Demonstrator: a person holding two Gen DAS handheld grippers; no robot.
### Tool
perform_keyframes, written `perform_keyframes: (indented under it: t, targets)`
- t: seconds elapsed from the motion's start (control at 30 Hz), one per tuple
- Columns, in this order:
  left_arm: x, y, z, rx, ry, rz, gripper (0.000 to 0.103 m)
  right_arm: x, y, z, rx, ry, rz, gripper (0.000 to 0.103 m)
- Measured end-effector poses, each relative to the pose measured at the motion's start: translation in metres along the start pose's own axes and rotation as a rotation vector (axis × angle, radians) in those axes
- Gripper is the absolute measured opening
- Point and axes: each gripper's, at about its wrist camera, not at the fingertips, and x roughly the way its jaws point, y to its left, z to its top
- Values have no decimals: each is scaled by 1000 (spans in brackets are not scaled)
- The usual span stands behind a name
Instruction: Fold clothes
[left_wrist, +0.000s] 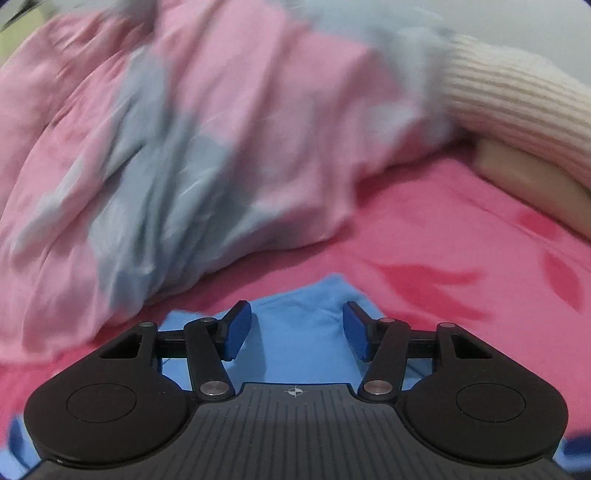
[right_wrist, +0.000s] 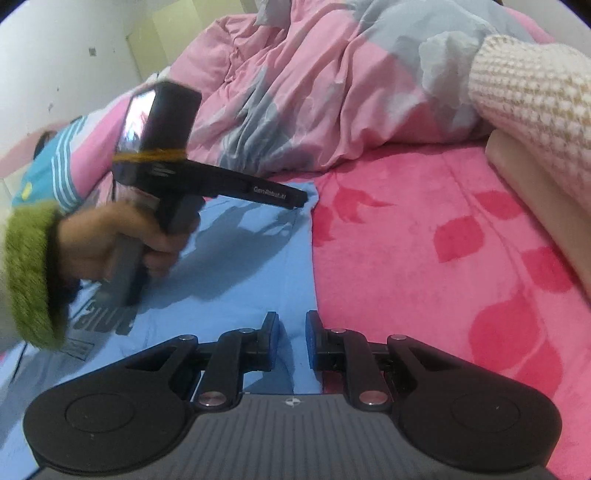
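Observation:
A blue T-shirt (right_wrist: 240, 258) with a grey print lies flat on the pink bedsheet (right_wrist: 443, 240). My right gripper (right_wrist: 293, 339) hovers low over the shirt's right edge, jaws only a narrow gap apart. Blue cloth shows in that gap, and the pads are not pressing on it. A hand with a green cuff (right_wrist: 29, 277) holds my left gripper (right_wrist: 299, 199) over the shirt's far right corner. In the left wrist view, the left gripper (left_wrist: 295, 328) stands open above that blue corner (left_wrist: 299, 299), nothing between its blue pads (left_wrist: 236, 328).
A crumpled pink and grey-blue duvet (right_wrist: 295, 92) is heaped along the far side, blurred in the left wrist view (left_wrist: 166, 147). A cream knitted piece (right_wrist: 535, 103) over a beige object (right_wrist: 535, 192) sits at the right. A teal striped garment (right_wrist: 48, 166) lies far left.

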Motion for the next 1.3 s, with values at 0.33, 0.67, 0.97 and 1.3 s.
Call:
perform_keyframes:
  t: [0.33,0.67,0.97,1.3]
  targets:
    - [11,47,1,-315,-29,17,47,-3,-11,-2,37,-17,38,16]
    - [-57,75,1,-302,-35,-18,54,-3,-27,-2,123,-24,96,13]
    - [-148,1,-77,452,-67,119,57,-2,-31,-3,144,-28,109,13]
    - [-179,-12,-118,532,-77,33,64,-2,-35,-4,169,-32,126,13]
